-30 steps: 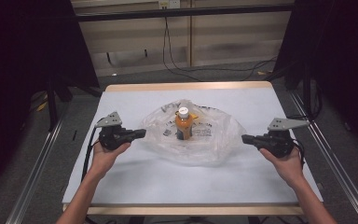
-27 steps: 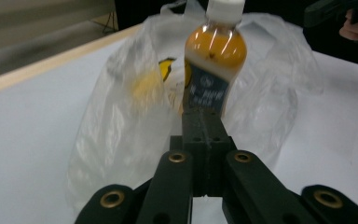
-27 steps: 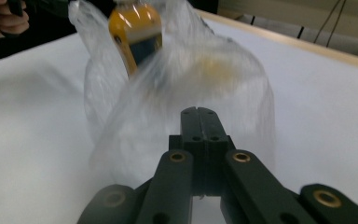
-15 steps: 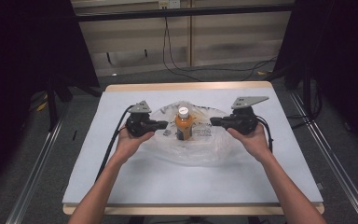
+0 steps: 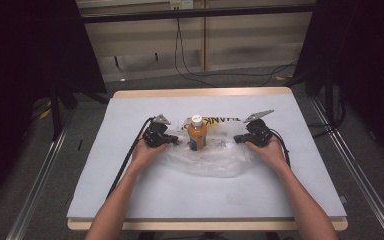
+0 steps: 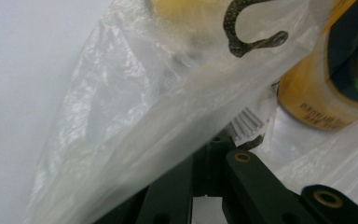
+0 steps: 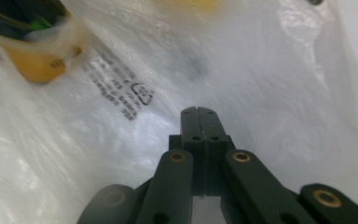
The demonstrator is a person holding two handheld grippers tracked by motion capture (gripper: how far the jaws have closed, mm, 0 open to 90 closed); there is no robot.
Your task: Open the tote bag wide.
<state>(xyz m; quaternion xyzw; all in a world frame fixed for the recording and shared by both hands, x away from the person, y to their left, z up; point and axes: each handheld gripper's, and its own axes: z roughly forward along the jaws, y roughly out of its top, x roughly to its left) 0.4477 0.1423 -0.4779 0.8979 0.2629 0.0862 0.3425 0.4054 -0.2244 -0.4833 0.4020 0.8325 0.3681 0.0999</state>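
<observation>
The right gripper (image 7: 200,112) has its two black jaws pressed flat together. I cannot see any plastic pinched between them; the tips just rest against the thin plastic bag (image 7: 270,93). The left gripper (image 6: 214,144) also has its jaws together, and a fold of the bag lies over them, so I cannot tell if any plastic is caught there.

From above, the left gripper (image 5: 159,135) sits at the bag's left edge and the right gripper (image 5: 254,134) at its right edge. A hand holds each one.

The bag (image 5: 215,157) is see-through and crinkly. It lies spread near the middle of the table (image 5: 130,200), a bit toward the far edge. An orange bottle (image 5: 197,134) with a white cap stands upright on it, between the two grippers.

I think the bag is very light, soft and floppy. It will slide and bunch up when pushed, and it could tear if pulled hard. The best place to grab it looks like the loose edge on each side, with a good pinch on a fold, not the flat middle.

The bottle looks much heavier and stiff. It is tall, so it may tip over if the bag under it is tugged fast. Lifting both sides slowly and evenly seems safest.
</observation>
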